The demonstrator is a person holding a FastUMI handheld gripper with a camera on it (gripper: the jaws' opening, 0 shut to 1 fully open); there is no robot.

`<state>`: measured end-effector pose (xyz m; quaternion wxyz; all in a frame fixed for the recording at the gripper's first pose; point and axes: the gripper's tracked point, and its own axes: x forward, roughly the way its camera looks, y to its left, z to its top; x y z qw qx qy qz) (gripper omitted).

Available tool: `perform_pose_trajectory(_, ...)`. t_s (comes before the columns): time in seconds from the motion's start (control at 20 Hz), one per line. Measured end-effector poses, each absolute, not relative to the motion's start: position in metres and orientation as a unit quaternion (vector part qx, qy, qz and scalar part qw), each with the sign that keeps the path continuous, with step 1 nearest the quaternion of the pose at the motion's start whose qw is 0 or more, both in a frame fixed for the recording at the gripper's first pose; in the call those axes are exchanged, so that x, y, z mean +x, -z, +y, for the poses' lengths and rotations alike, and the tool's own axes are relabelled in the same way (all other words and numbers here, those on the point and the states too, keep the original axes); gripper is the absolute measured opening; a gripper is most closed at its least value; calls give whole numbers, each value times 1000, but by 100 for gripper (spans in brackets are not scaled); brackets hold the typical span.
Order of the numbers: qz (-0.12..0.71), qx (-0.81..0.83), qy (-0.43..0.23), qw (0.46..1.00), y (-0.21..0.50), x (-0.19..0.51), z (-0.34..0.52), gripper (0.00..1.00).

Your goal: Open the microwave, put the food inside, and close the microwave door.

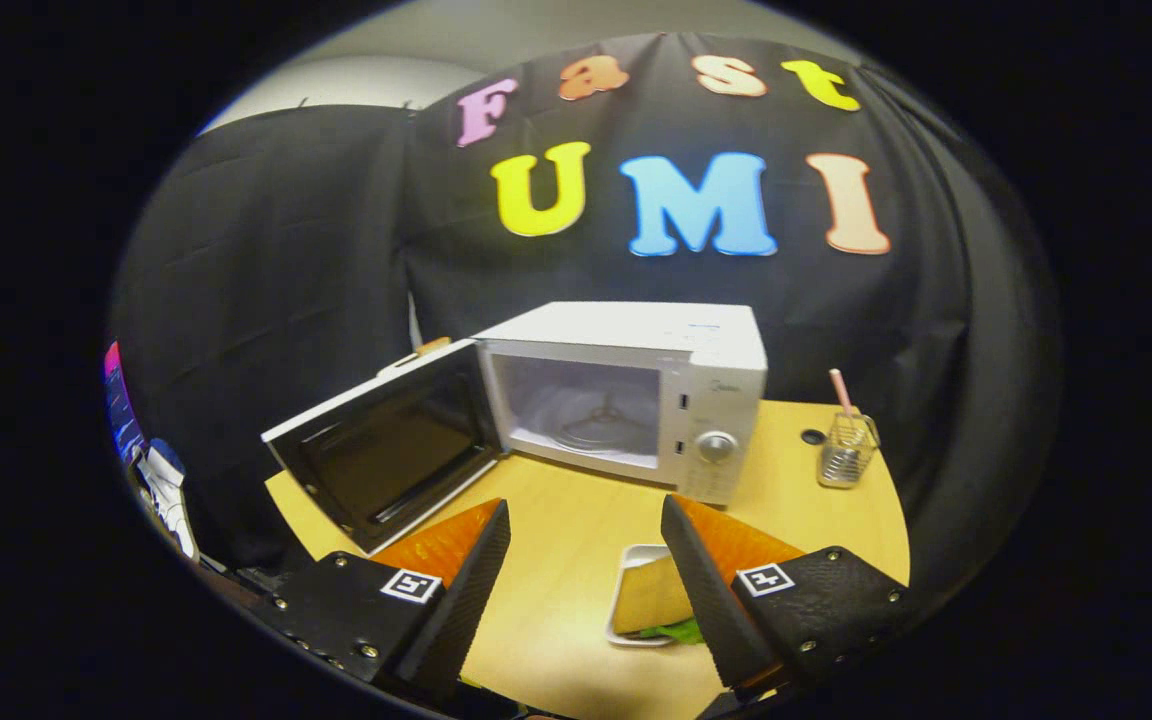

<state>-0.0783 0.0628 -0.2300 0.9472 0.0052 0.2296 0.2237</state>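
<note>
Closest to me are the two black fingers [481, 570] of the gripper [586, 580], spread wide with nothing pinched between them, so the tongs are released and empty at this point. Just ahead, tucked against the inner side of the right finger, sits the food [651, 595], what looks like a sandwich wedge with a bit of green leaf poking out, lying in a small white tray [628, 570] on the wooden table [566, 520]. The right finger covers part of it, so I can't tell if it's touching the tray or just passing in front of it. Beyond that the microwave [636, 385] stands near the back of the table with its door [386, 445] already swung wide open to the left, the bare turntable inside facing the gripper. My guess is that's why the jaws are apart and aimed low: opening is done and the next job is getting around the tray, which sits off-centre toward the right finger, so the gripper probably needs to shift over before closing. Off to the right of the microwave there's a little wire holder [846, 450] with a pink stick in it, well clear of everything
</note>
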Motion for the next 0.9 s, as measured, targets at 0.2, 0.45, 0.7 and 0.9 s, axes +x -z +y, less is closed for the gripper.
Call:
perform_pose_trajectory(0.2,282,57,-188,939,259,-55,10,92)
perform_pose_trajectory(0.45,348,120,-186,911,319,-43,-12,92)
perform_pose_trajectory(0.7,414,192,-194,868,363,-40,-9,92)
perform_pose_trajectory(0.9,448,215,-203,844,381,-44,-1,67)
